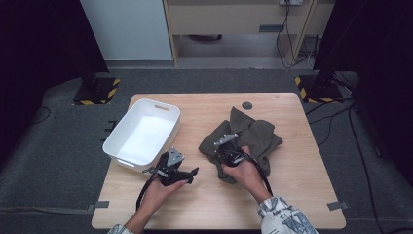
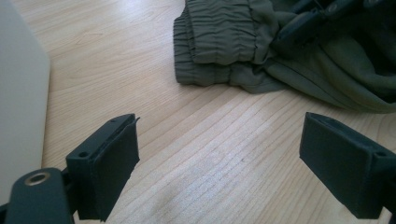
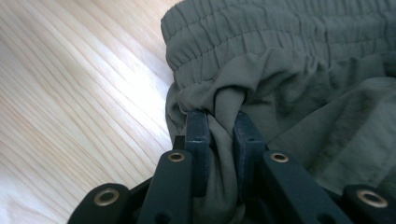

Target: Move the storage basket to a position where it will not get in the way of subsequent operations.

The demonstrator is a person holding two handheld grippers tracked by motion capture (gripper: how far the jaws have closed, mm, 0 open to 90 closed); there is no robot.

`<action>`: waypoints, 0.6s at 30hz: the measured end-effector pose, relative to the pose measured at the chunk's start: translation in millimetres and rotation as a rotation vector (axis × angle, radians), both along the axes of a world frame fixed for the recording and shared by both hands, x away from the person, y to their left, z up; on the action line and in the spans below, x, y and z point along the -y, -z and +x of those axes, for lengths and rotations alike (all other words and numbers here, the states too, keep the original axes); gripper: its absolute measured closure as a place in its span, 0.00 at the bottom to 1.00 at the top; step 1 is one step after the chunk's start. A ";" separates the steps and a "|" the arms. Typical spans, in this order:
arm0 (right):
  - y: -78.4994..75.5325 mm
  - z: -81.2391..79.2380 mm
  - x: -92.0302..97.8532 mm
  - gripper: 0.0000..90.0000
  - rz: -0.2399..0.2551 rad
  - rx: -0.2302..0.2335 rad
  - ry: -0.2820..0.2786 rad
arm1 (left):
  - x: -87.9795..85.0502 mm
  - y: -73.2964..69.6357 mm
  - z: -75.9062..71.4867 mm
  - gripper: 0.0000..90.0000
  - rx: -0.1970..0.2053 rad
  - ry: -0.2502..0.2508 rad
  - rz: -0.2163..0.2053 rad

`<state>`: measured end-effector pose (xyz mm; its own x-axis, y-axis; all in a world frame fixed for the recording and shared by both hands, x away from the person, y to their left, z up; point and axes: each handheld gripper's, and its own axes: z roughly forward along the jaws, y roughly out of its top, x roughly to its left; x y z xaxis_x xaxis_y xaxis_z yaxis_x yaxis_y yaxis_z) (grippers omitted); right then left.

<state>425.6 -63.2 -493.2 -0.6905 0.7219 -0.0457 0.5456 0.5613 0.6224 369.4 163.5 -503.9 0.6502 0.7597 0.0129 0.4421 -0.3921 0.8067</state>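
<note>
Fabric of the olive garment (image 3: pixel 299 88) sits pinched in the right gripper (image 3: pixel 219 123); that thin fold could slip free when lifted. Left gripper (image 2: pixel 219 154) gapes empty near the table's front edge.

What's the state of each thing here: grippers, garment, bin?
Left gripper: open, nothing between the jaws, over bare table.
Right gripper: shut on a fold of the garment.
Olive garment: crumpled in a heap on the table, pinched near its elastic waistband.
White bin: upright, nothing inside.
</note>
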 end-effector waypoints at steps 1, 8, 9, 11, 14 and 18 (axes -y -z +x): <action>-2.1 0.0 -1.6 0.89 0.011 0.001 0.003 | -0.1 -0.3 -0.1 0.13 0.000 0.000 0.001; -23.7 1.1 -9.8 0.89 0.088 0.024 0.016 | 0.4 -1.0 0.5 0.14 0.003 -0.002 -0.003; -26.9 2.0 -9.5 0.89 0.099 0.029 0.021 | 0.7 -1.0 0.6 0.14 0.004 -0.002 -0.002; -33.0 3.9 -8.2 0.89 0.105 0.037 0.027 | 1.3 -1.0 0.7 0.15 0.005 0.000 0.000; -39.8 6.8 -4.1 0.90 0.115 0.048 0.036 | 2.4 -0.8 0.9 0.15 0.004 0.003 0.003; -44.9 10.1 1.6 0.91 0.135 0.057 0.050 | 4.7 -0.2 1.7 0.17 0.003 0.007 0.008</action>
